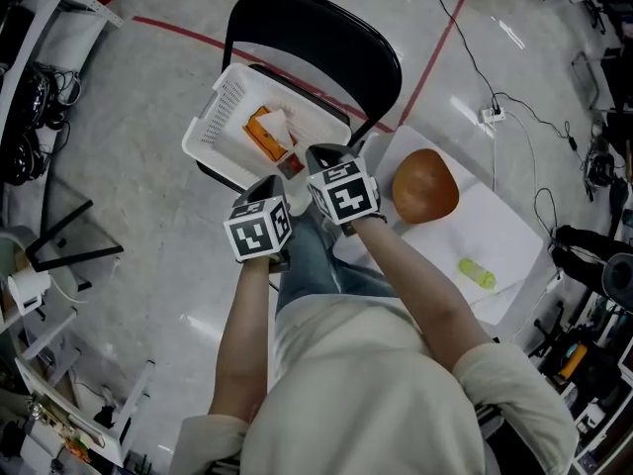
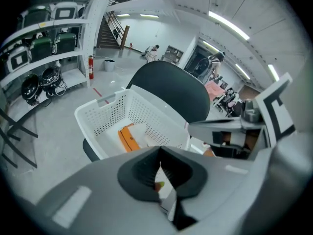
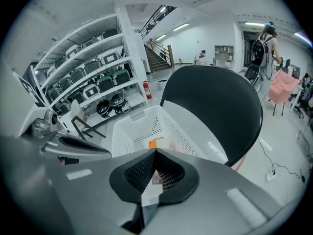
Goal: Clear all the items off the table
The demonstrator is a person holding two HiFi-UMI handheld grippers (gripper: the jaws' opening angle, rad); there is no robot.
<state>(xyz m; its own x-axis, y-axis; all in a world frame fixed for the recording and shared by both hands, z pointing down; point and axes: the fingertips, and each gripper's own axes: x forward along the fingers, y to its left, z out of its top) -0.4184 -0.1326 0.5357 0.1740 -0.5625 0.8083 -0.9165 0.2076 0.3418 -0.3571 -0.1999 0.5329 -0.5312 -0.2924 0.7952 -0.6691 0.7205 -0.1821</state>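
My left gripper (image 1: 273,184) and right gripper (image 1: 318,158) hang side by side over the near rim of a white perforated basket (image 1: 223,117) on a black chair (image 1: 326,38). Each is shut on a thin whitish packet. In the left gripper view the left gripper (image 2: 160,173) pinches a packet (image 2: 166,192) with a yellow-green and red spot. In the right gripper view the right gripper (image 3: 154,168) clamps a packet (image 3: 150,192). Whether it is one packet or two I cannot tell. An orange box (image 1: 265,135) and white pieces lie in the basket. A brown bowl (image 1: 425,186) and a yellow-green thing (image 1: 477,272) rest on the white table (image 1: 514,236).
Cables (image 1: 514,107) and a power strip (image 1: 492,115) lie on the floor beyond the table. Red tape lines (image 1: 435,52) cross the floor. A dark folding stand (image 1: 69,240) sits at the left, with shelves of gear (image 2: 39,48) behind.
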